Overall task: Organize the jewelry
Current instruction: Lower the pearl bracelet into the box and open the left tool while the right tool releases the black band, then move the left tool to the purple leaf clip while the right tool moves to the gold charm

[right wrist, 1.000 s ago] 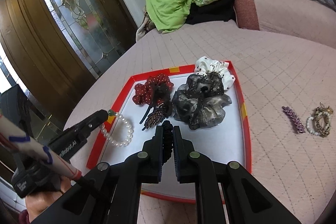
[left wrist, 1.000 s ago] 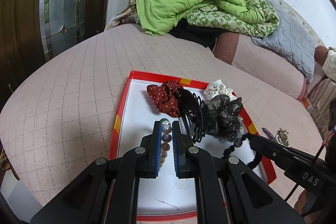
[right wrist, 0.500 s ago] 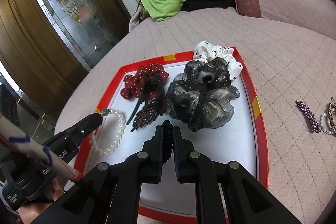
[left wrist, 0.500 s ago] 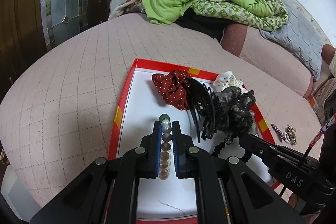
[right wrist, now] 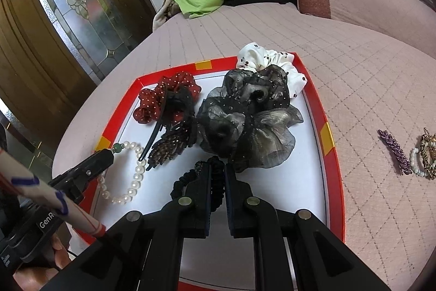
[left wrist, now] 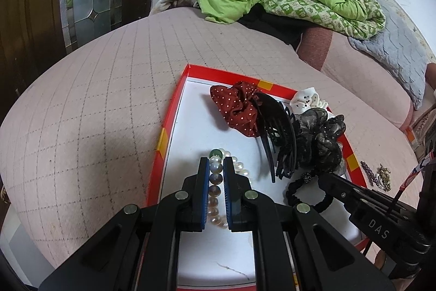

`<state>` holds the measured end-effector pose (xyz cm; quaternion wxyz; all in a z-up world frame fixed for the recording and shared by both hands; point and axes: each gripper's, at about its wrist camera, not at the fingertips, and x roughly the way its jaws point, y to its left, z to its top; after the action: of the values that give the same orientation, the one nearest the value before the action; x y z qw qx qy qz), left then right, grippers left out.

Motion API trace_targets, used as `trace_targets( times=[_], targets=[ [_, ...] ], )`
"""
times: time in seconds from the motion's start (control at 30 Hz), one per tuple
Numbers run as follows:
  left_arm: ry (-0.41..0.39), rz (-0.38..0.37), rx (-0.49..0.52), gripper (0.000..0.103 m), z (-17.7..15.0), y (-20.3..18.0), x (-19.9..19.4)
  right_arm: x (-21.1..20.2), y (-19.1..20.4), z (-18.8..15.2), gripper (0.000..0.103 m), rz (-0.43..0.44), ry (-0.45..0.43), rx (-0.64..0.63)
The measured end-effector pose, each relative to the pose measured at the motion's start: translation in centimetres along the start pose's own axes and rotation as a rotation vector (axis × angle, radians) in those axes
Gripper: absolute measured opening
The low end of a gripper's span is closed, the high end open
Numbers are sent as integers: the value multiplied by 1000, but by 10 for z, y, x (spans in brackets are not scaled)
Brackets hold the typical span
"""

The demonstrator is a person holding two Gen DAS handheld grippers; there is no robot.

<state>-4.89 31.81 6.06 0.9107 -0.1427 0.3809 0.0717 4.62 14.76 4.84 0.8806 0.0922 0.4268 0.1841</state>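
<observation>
Since 1 second ago you've lowered both tongs onto the red-rimmed tray (left wrist: 166,135): your left tongs (left wrist: 216,168) grip the pearl bracelet (right wrist: 133,176), now draped on its white floor; your right tongs (right wrist: 217,171) clamp the black hair tie (left wrist: 308,195). The tray sits on a pink quilted bed (left wrist: 95,100). Only the right view shows the purple clip (right wrist: 395,152) clearly.

Each black tool (left wrist: 216,164) (right wrist: 217,171) is fitted with blue-lined fingers (left wrist: 203,190), silver screws and white lettering.
</observation>
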Motion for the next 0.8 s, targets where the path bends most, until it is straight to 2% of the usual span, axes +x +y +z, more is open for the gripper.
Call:
trace_targets(
  times=[0.3,0.4,0.47,0.5,0.8],
  targets=[
    [-11,-2,-6,9,1,1,-1,-2,4,-1,11,-9,-1,-29],
    [-25,-2,-4,9,2,0,-3,-5,5,-1,18,-11,-12,-31],
    [-32,-8,-1,9,3,-2,-5,-8,5,-1,28,-5,-19,-28],
    [-37,-10,0,9,3,-3,-6,-9,5,0,30,-6,-22,-27],
    [-91,-47,48,17,4,-27,-15,-49,-2,1,30,32,-96,-29]
  ],
)
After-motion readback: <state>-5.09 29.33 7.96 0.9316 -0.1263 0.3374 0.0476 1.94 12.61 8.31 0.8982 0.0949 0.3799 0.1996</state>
